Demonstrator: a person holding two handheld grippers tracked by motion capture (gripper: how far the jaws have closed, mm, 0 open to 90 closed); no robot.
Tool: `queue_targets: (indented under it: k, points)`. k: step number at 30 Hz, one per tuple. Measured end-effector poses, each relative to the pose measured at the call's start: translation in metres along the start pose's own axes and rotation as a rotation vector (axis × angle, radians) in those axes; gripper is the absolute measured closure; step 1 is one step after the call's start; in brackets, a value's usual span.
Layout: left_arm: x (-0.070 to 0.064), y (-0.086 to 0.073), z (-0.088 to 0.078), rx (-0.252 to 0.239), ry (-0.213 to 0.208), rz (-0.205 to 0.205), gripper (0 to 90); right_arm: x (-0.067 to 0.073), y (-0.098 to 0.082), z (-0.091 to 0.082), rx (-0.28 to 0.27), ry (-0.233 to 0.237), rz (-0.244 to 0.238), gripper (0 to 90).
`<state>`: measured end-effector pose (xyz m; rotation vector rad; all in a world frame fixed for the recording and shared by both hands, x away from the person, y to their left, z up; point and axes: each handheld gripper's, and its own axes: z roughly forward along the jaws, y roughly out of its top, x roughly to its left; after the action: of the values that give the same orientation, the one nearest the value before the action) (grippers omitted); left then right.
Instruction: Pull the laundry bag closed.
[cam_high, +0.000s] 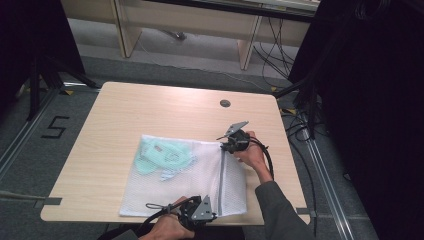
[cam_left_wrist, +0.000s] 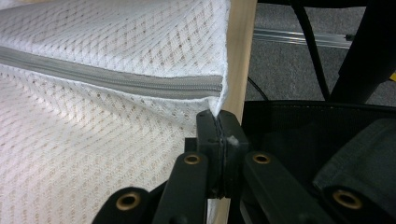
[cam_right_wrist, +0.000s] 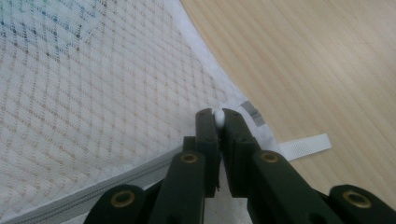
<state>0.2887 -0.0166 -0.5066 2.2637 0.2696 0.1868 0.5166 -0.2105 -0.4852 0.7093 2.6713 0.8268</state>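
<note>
A white mesh laundry bag (cam_high: 200, 175) lies flat on the wooden table (cam_high: 115, 120), with a pale green garment (cam_high: 162, 155) inside at its far left. A grey zipper (cam_high: 220, 180) runs along the bag's right side. My left gripper (cam_high: 214, 216) is at the table's near edge, shut on the bag's corner (cam_left_wrist: 212, 100) just past the zipper's end (cam_left_wrist: 205, 87). My right gripper (cam_high: 224, 146) is at the zipper's far end, shut on a small white zipper pull (cam_right_wrist: 218, 116). A white fabric tab (cam_right_wrist: 306, 144) sticks out beside it.
A round cable hole (cam_high: 225, 103) sits in the table near its far edge. Black stands and cables (cam_high: 300, 100) crowd the floor to the right. A shelf unit (cam_high: 190, 25) stands behind the table. Bare tabletop stretches left of the bag.
</note>
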Motion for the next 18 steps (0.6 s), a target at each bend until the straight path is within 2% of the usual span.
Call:
queue_targets:
  k: [9,12,13,15,16,18]
  points:
    - [0.0001,0.0001,-0.0012,-0.008,0.0,-0.009,89.4,-0.0011,0.0012,-0.0015,-0.007,-0.024,0.006,86.3]
    - [0.0013,0.0,-0.0024,0.003,-0.003,0.007,89.4,-0.0024,0.0025,-0.0005,-0.014,-0.035,-0.004,86.3]
    - [0.0005,-0.0008,-0.001,-0.011,-0.001,-0.011,89.5,-0.0013,0.0031,-0.0002,-0.01,-0.023,0.008,86.3]
    - [0.0029,-0.0011,-0.0012,-0.013,-0.007,-0.022,89.5,-0.0016,0.0035,0.0004,-0.004,-0.033,-0.005,86.3]
    - [0.003,-0.0012,-0.0009,-0.017,-0.006,-0.032,89.4,-0.0013,0.0033,0.0013,0.001,-0.029,0.01,86.2]
    - [0.0046,-0.0013,-0.0017,-0.006,-0.005,-0.026,89.3,-0.0033,0.0032,0.0024,-0.015,-0.039,-0.006,86.2]
